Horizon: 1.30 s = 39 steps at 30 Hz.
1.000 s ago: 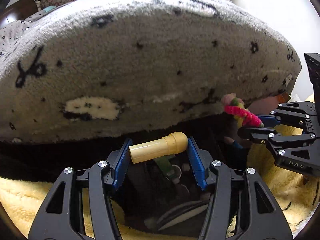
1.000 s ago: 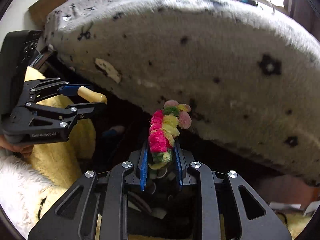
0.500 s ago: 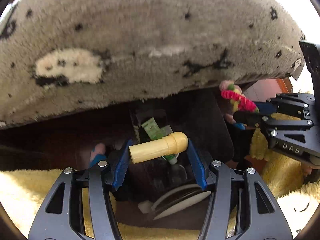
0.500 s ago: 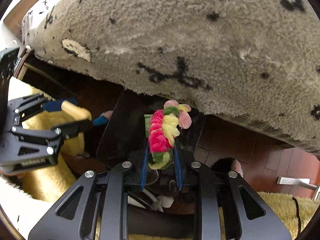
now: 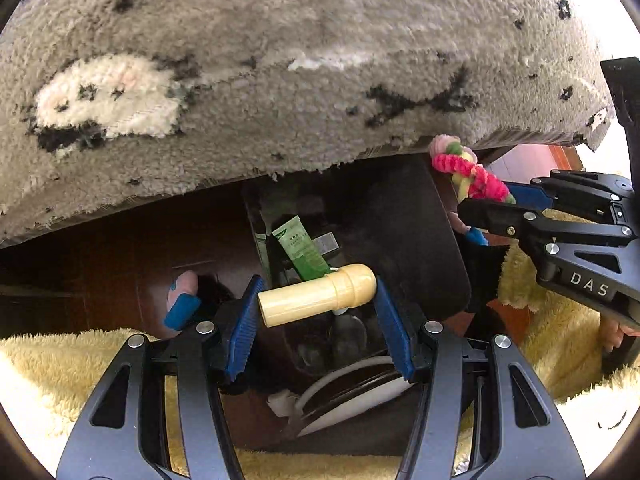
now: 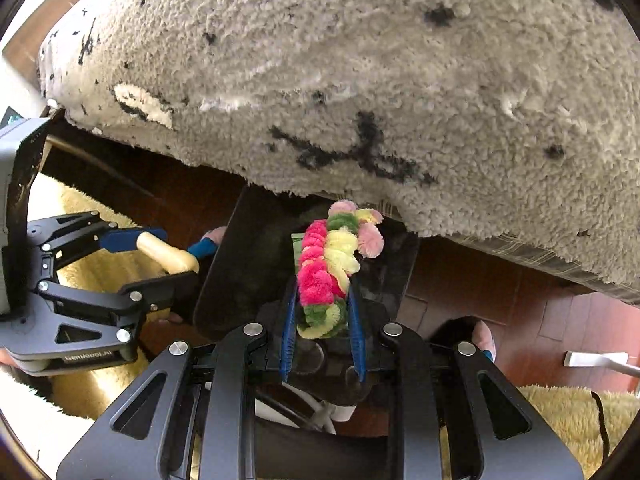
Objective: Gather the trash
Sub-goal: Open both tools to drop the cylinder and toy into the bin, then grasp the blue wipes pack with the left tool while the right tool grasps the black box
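Shaggy grey rug [image 5: 280,60], reddish-brown floor [image 6: 480,280]

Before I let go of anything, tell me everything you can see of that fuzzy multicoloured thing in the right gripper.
The fuzzy twist looks like chenille pipe cleaners wound together: hot pink, pale yellow and green, with light pink tufts at the far end. It stands roughly upright along the right gripper, its lower end between the blue pads, which have just opened slightly but still flank it closely. The upper part sticks out free, touching nothing else visible. It hangs over the open dark bin, below the grey rug's edge.
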### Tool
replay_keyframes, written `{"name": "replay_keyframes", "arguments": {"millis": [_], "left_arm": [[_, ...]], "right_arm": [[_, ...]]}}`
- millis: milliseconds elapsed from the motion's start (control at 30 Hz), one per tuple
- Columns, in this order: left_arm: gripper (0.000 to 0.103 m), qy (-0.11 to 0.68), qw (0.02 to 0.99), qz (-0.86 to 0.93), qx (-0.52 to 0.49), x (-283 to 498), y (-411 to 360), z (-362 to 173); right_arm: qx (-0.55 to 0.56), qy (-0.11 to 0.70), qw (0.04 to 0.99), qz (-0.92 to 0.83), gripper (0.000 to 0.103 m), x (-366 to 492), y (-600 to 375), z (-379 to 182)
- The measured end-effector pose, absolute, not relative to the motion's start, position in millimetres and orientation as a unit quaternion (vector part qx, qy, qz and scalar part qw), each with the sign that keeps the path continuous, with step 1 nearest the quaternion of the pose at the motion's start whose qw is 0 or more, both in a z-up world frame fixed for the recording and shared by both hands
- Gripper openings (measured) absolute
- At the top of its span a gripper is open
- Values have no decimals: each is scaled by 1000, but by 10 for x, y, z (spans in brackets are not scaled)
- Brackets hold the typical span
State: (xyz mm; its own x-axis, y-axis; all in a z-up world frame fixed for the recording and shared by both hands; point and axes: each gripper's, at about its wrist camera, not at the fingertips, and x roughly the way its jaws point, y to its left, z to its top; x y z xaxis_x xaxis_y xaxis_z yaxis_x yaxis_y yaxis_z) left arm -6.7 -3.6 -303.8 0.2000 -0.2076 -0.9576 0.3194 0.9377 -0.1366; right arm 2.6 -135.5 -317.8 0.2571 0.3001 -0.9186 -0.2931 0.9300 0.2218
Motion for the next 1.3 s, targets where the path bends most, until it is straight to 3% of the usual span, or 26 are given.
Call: {"name": "replay_keyframes", "arguments": {"millis": [300,400,533,800,933,1300], "left_arm": [[53,614,768,-172,51,-65,-67,-3060],[62,614,769,-173,47,-67,-53,-3070],[71,611,772,-170,40,-67,-20,-3049],[91,597,784,-167,29,-49,45,-2905],[94,580,797,-164,38,-56,46,-2757],[94,485,860,-140,71,-12,218,-1896]], "right_arm": [[13,575,797,184,27,37,-1410,-3099],[15,573,799,182,31,44,-1421,-3067],[19,566,806,174,57,48,-1447,-3028],[38,539,826,158,74,59,-1601,-2828],[35,520,837,167,87,28,-1628,-2708],[0,402,900,168,90,-53,-1840,-1911]]}}
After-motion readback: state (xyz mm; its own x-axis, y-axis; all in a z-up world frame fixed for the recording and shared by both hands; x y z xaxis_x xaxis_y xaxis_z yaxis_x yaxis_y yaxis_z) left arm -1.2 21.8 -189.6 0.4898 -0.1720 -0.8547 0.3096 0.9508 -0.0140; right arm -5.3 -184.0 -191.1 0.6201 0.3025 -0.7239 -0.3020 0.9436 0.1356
